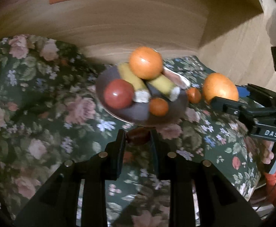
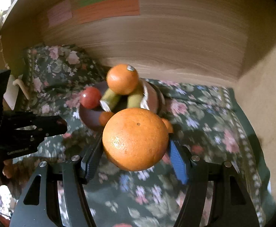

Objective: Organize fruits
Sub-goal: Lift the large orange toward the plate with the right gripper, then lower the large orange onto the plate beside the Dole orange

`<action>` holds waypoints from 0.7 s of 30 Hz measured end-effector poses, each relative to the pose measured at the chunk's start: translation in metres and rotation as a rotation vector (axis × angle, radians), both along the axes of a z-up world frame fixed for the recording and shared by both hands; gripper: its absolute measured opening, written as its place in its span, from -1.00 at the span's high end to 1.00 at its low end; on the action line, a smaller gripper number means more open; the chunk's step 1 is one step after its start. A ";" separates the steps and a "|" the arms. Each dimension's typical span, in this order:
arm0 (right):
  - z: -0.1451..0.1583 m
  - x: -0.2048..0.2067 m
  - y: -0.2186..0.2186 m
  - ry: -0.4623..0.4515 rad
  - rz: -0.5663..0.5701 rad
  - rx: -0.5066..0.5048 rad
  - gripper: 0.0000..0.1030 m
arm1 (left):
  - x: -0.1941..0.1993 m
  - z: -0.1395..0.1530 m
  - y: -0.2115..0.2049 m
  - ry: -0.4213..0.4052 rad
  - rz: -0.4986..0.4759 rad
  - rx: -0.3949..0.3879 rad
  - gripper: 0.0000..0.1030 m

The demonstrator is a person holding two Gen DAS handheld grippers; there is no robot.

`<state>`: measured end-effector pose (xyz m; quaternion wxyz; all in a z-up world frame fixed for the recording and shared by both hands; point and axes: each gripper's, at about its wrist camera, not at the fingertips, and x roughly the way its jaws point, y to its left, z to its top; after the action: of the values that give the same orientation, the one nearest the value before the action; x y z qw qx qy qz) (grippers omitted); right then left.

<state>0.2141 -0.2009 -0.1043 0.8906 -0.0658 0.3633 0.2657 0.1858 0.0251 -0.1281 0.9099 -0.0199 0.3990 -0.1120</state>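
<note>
Right gripper [image 2: 136, 147] was clamped on a big orange [image 2: 135, 139], held near, just short of the plate [image 2: 88, 118]. Round, no long axis; firm, heavy-looking, dimpled skin probably gripped well across its widest part. Left gripper [image 1: 138, 138] pinched a small dark-brown fruit [image 1: 138, 136], likely light and soft, long axis running left-right between the jaws. Farther off, the plate on the floral cloth [image 1: 43, 113] held a red apple [image 1: 118, 93], two banana pieces [image 1: 132, 81] pointing near-to-far, a small orange [image 1: 158, 106], and another orange [image 1: 145, 62] stacked on top, looking liable to roll.
</note>
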 end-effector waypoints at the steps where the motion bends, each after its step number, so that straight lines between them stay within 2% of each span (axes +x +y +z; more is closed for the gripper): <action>1: 0.001 0.004 0.006 -0.003 0.008 -0.005 -0.22 | 0.001 0.002 0.004 -0.004 0.006 0.000 0.50; 7: 0.003 0.030 0.041 -0.005 0.051 -0.023 -0.22 | 0.013 0.007 0.020 -0.021 0.029 -0.028 0.50; 13: -0.013 0.057 0.064 0.036 0.055 -0.060 -0.22 | 0.021 0.004 0.027 -0.017 0.037 -0.051 0.50; 16: -0.024 0.062 0.067 0.050 0.062 -0.081 -0.23 | 0.025 0.001 0.027 -0.008 0.035 -0.054 0.50; 21: -0.024 0.059 0.073 0.038 0.068 -0.117 -0.25 | 0.034 -0.001 0.027 0.002 0.037 -0.056 0.50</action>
<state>0.2732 -0.1281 -0.1283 0.8686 -0.1248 0.3926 0.2753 0.2194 0.0520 -0.1294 0.9106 -0.0526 0.3960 -0.1062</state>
